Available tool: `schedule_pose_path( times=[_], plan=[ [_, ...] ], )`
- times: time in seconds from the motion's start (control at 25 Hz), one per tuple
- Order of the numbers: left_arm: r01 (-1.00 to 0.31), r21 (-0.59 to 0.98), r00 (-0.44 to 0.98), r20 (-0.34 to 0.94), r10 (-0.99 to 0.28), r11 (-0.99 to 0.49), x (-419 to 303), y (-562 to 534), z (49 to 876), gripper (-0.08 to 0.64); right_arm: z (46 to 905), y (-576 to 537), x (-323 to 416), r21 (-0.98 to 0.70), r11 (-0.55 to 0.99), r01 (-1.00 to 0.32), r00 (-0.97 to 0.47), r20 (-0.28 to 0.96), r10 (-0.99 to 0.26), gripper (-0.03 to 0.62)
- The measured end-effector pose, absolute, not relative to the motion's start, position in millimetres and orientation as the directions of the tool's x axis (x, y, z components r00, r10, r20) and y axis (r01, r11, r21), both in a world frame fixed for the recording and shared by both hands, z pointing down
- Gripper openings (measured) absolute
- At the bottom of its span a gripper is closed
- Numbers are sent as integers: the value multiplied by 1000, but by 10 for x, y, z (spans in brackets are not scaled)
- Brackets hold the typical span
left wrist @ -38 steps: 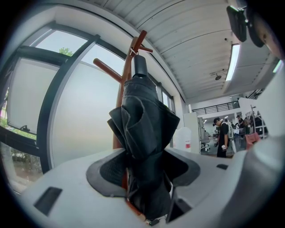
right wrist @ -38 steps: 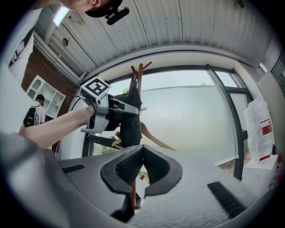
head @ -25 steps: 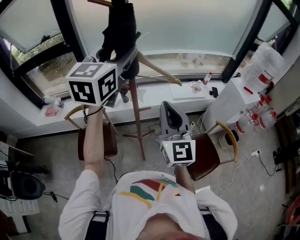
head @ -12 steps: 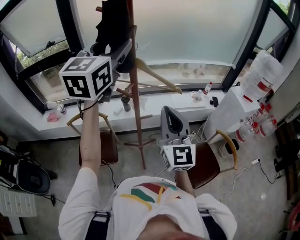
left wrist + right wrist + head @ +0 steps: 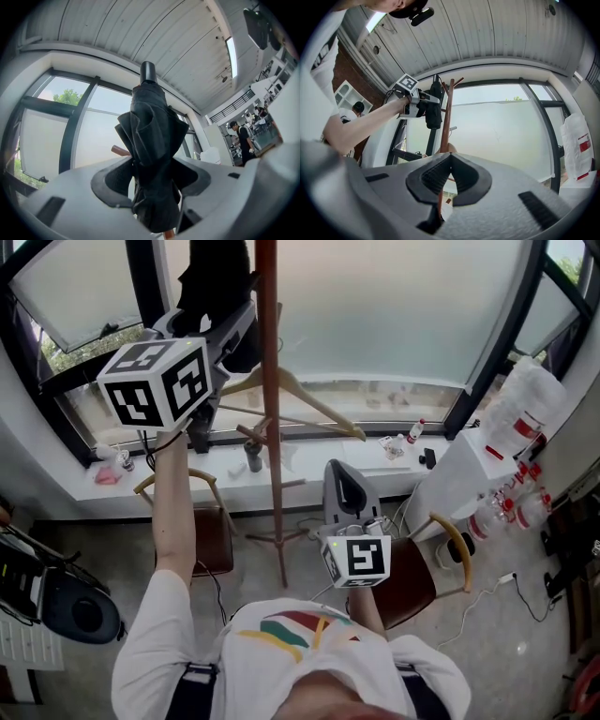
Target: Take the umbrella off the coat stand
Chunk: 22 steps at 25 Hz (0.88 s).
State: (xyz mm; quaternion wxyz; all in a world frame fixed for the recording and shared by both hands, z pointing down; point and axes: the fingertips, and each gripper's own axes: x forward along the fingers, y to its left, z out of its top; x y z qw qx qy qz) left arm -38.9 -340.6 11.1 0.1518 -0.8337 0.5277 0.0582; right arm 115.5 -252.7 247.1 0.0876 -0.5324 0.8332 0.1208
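A black folded umbrella (image 5: 217, 282) stands upright beside the brown pole of the coat stand (image 5: 270, 418), high at the top left of the head view. My left gripper (image 5: 239, 329) is shut on it; in the left gripper view the bunched cloth of the umbrella (image 5: 150, 140) fills the space between the pads of the left gripper (image 5: 151, 185), its cap pointing up. The right gripper view shows the umbrella (image 5: 433, 110) just left of the coat stand (image 5: 447, 117). My right gripper (image 5: 343, 486) hangs low in front of the stand, and the right gripper (image 5: 451, 165) is shut on nothing.
A wooden hanger (image 5: 302, 397) hangs on the stand. Two chairs (image 5: 424, 559) (image 5: 210, 532) flank its base. The window sill (image 5: 309, 451) carries small bottles. White bags (image 5: 532, 381) sit at the right, by the dark window frame (image 5: 495, 343).
My left gripper has risen with the umbrella along the stand's pole. The right gripper has stayed where it was.
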Motion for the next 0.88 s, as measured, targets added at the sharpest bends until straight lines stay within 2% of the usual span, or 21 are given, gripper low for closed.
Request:
schedule_pose_path(
  times=[0.32, 0.88],
  plan=[
    [-936, -180, 346, -310, -886, -303, -736, -3200, 190, 249, 2511, -2533, 1048, 119, 426, -897, -443, -259, -859, 0],
    [-980, -189, 143, -435, -889, -65, -1399, -2501, 898, 249, 2643, -2531, 416, 168, 507, -845, -534, -226, -815, 0]
  ],
)
